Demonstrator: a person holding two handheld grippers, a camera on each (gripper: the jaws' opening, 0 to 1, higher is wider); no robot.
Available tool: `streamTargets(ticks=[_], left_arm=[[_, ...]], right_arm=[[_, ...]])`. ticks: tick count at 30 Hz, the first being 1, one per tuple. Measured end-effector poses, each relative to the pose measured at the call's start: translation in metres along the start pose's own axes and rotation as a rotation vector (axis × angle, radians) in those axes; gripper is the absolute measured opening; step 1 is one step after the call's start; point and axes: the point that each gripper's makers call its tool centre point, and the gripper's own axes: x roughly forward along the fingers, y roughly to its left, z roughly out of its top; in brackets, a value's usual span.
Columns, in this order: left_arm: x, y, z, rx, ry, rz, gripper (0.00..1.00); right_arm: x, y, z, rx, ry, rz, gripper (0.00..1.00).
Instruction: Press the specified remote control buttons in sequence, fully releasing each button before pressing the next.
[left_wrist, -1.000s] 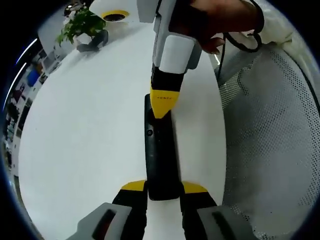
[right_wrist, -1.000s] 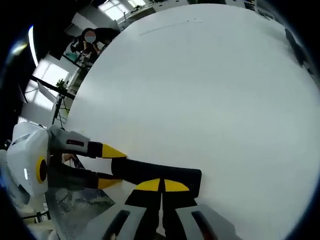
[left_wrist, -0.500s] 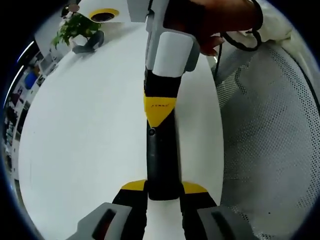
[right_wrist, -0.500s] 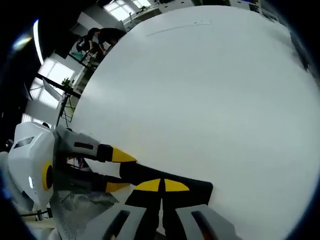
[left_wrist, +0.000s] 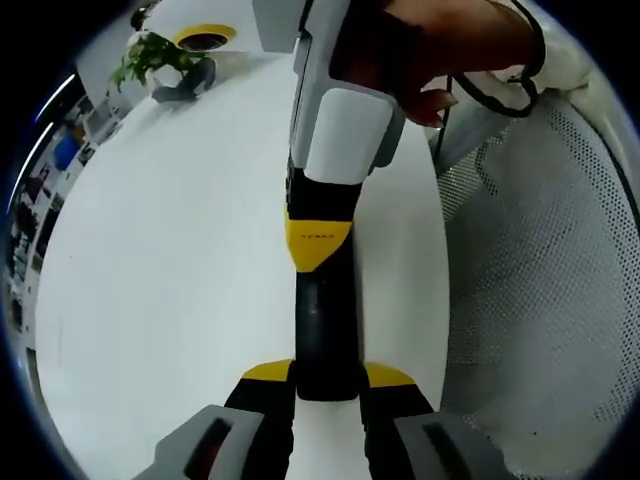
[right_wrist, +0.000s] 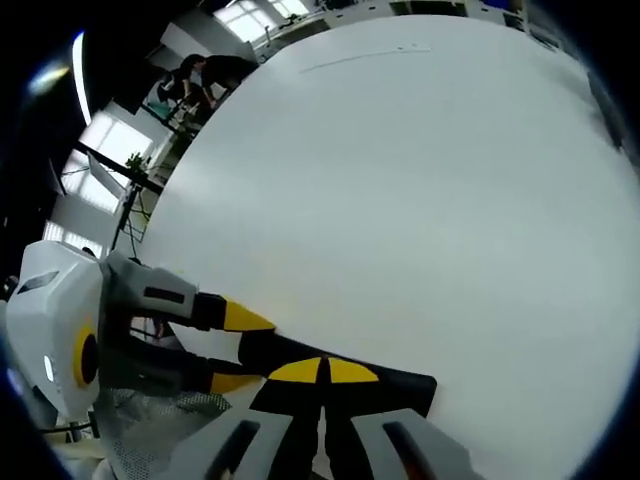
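Left gripper view: I've got my left gripper (left_wrist: 328, 372) clamped on the near end of the remote (left_wrist: 325, 330), pinning it on the white table (left_wrist: 170, 250) so my right gripper (left_wrist: 317, 262), jaws together, can poke its buttons.

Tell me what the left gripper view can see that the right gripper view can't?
Left gripper view alone: a potted plant, a white mesh chair and the person's hand holding the right gripper. Right gripper view alone: bright windows and the left gripper from the side. Both: the black remote on the white table.
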Motion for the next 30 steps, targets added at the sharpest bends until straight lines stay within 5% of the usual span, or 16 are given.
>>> streamTargets(ticks=[11, 17, 30], left_arm=[[0.0, 0.0, 0.0, -0.013, 0.003, 0.002, 0.24], [0.0, 0.0, 0.0, -0.023, -0.002, 0.007, 0.24], [-0.001, -0.001, 0.0, -0.031, -0.006, 0.016, 0.24]], right_arm=[[0.001, -0.001, 0.0, -0.01, 0.023, -0.011, 0.0], [-0.002, 0.0, -0.001, 0.035, -0.037, 0.025, 0.0], [-0.012, 0.009, -0.009, 0.002, 0.012, 0.036, 0.0]])
